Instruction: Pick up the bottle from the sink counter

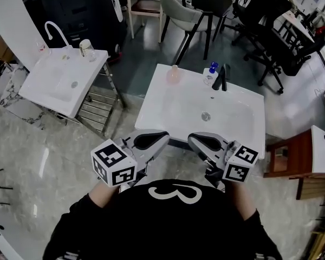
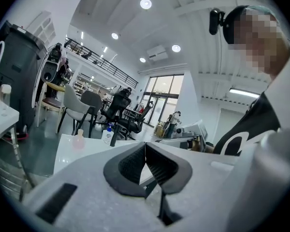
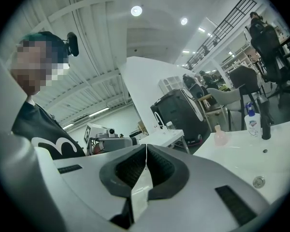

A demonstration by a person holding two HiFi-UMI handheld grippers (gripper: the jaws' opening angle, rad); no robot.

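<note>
Left gripper (image 1: 158,140) and right gripper (image 1: 197,141): jaws closed, empty. Blue-capped bottle (image 1: 209,75) on sink counter (image 1: 168,112) is probably light, slippery plastic, so grip mid-body.

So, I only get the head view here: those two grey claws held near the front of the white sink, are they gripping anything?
Observer: No. The left gripper view shows the left gripper with its jaws pressed together and nothing between them.
Operator: And the other one?
Observer: The same. In its own view the right gripper is shut and empty.
Operator: My view only looks down. What is overhead?
Observer: Round ceiling lights, and a railed walkway runs along an upper level at the far side of the room.
</note>
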